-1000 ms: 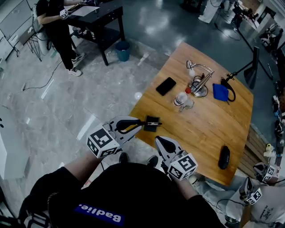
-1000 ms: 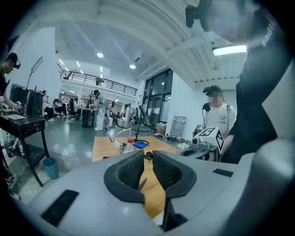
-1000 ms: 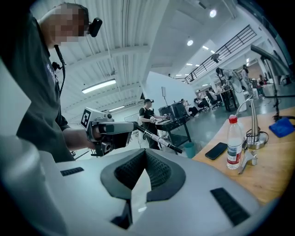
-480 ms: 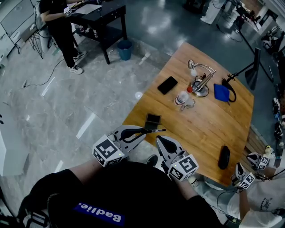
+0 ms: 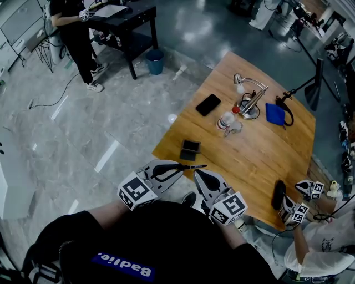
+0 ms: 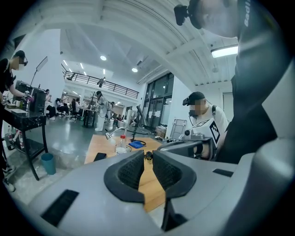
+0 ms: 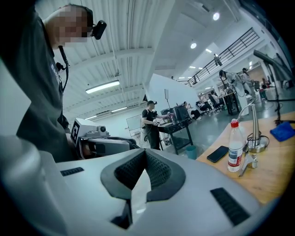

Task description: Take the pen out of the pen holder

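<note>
A thin dark pen juts out level from my left gripper, which is shut on it just over the table's near corner. In the left gripper view the pen's end shows as a small black tip pinched between the pads. The black square pen holder stands on the wooden table, a little beyond the pen and apart from it. My right gripper is shut with nothing in it, close beside the left one. Its pads meet at the tips.
Farther along the table are a black phone, a clear bottle, a desk lamp, a blue cloth and a black oval object. Another person's grippers reach in at the right edge. A person stands at a black desk.
My left gripper has pulled back toward me with the pen, which now sits clear of the holder. The other person's grippers have come up to the table's right edge.
</note>
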The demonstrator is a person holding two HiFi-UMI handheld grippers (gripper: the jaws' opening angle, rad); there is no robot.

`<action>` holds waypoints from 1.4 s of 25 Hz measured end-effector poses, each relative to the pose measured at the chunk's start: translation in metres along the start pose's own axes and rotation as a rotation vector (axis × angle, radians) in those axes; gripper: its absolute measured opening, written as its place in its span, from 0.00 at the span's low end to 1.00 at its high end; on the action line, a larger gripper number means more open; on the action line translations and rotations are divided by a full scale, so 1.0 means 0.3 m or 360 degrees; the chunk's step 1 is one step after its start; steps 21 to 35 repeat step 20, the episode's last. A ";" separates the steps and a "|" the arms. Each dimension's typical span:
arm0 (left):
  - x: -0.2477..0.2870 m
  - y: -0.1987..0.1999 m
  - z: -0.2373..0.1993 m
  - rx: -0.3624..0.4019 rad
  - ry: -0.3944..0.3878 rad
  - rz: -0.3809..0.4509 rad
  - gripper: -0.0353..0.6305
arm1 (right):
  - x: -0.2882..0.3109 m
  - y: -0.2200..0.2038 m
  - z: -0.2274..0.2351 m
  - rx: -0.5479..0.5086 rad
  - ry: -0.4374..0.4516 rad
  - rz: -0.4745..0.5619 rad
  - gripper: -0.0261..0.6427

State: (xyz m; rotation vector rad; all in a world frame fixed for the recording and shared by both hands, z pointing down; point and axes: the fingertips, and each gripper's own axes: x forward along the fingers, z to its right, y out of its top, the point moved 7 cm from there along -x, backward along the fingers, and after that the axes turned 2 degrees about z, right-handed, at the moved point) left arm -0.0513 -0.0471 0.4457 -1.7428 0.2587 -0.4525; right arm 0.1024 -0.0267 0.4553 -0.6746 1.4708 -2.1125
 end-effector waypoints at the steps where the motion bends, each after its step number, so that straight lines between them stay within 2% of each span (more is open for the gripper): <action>1: 0.002 -0.001 0.002 0.0003 0.0000 0.0000 0.15 | -0.002 -0.002 0.001 0.0002 -0.0001 0.0000 0.04; 35: 0.011 -0.002 0.028 0.0006 0.0010 -0.0023 0.15 | -0.035 -0.017 0.005 0.0025 -0.0029 0.0004 0.04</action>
